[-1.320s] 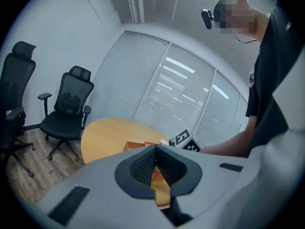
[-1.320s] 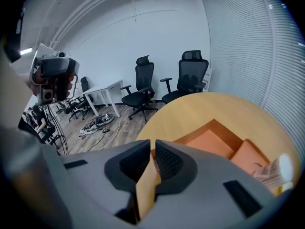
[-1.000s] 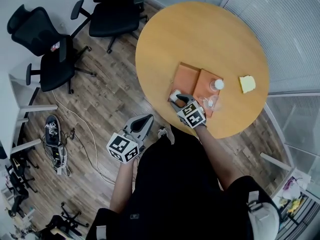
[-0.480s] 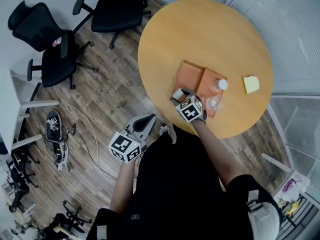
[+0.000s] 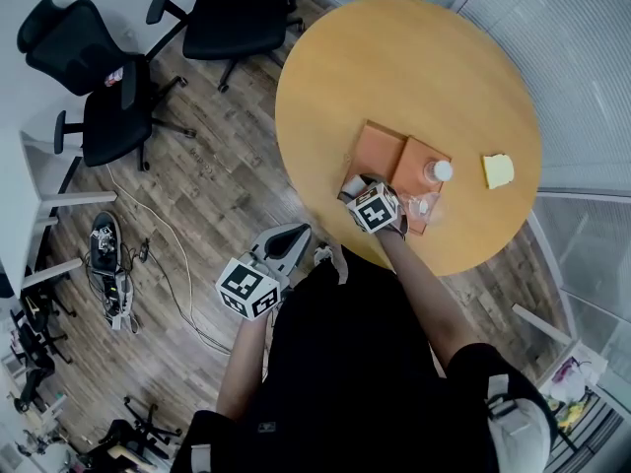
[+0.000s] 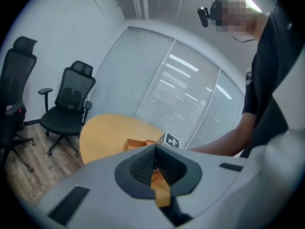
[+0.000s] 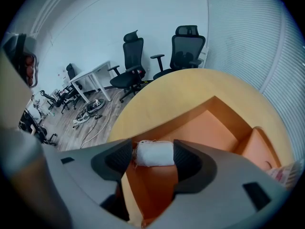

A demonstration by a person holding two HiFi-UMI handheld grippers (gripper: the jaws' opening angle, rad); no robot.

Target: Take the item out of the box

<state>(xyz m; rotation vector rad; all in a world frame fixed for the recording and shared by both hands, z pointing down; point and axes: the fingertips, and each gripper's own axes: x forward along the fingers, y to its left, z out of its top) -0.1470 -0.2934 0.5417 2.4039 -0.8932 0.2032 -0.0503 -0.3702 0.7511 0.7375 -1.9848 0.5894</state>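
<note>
Reach looks the step in hand: the right hand-held gripper (image 5: 362, 191), jaws just spread wide, straddles a white rolled cloth (image 7: 153, 153) in the open orange box's (image 7: 209, 125) near-left corner on the round wooden surface (image 5: 394, 67); next, close and lift.

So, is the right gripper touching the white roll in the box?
Cannot tell. Right gripper view: white roll lies between the right gripper jaws, which have just been opening; no clear gap or press.
</note>
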